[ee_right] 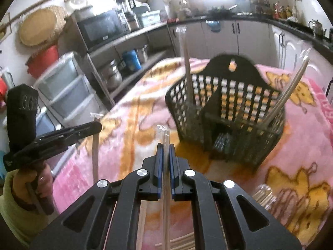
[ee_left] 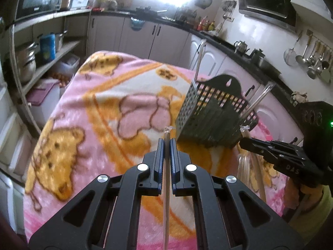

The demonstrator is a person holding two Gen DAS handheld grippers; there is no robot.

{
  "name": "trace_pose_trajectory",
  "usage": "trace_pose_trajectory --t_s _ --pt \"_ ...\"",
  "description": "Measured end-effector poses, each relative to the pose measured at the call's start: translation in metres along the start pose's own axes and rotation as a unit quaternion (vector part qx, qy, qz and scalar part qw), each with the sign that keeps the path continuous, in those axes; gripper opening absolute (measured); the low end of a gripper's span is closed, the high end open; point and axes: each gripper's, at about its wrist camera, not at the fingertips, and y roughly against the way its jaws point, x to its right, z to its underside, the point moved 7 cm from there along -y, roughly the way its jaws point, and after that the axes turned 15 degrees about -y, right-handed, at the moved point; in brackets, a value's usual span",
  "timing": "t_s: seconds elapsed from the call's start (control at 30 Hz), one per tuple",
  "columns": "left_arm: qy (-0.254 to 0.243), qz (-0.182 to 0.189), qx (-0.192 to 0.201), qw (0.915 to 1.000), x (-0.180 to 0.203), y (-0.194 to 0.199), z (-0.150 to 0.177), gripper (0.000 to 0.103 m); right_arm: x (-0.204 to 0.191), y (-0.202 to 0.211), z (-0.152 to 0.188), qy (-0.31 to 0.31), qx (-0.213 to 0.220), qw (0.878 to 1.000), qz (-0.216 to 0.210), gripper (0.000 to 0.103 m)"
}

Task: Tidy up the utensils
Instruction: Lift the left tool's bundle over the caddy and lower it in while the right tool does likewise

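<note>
On a bench (ee_left: 100, 108) draped with a pink blanket printed with orange bears, a black perforated utensil basket (ee_right: 226, 112) stands, with a raised back plate and a hanging hole at its top. It has an inner divider. One wrapped pair of chopsticks (ee_right: 188, 70) leans upright in its left compartment, and another pair (ee_right: 291, 85) leans out over the right rim.

Left tongs (ee_left: 167, 143) are pressed nearly together on a single slim pair of chopsticks in a clear sleeve (ee_left: 167, 179), which runs lengthwise between the blue pads, its crinkled tip poking out just ahead of them. From the right wrist view these tongs (ee_right: 94, 126) appear at the left edge, held by a hand (ee_right: 33, 185) in a yellow-green sleeve, the stick hanging down from them above the blanket.

Right tongs (ee_right: 165, 148) are likewise clamped narrow on a wrapped pair of chopsticks (ee_right: 165, 187), the clear wrapper end jutting forward toward the basket. More loose wooden chopsticks (ee_right: 264, 195) lie on the blanket near the lower right, beside and below these tongs.

Both tongs are apart from the basket, short of its front wall.
</note>
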Motion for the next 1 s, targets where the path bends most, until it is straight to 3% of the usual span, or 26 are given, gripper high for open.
trace_pose_trajectory --t_s 0.27,0.63,1.0 --pt "-0.029 -0.001 0.039 0.9988 0.018 0.011 -0.047 0.001 0.001 0.041 -0.043 0.005 0.105 0.994 -0.014 0.006" --pt "-0.055 0.019 0.081 0.9949 0.044 0.020 -0.107 0.001 0.015 0.070 -0.093 -0.007 0.213 0.977 -0.015 0.006" --pt "-0.078 0.033 0.118 0.9893 0.069 0.027 -0.159 0.001 0.028 0.083 -0.133 0.007 0.272 0.962 0.011 0.006"
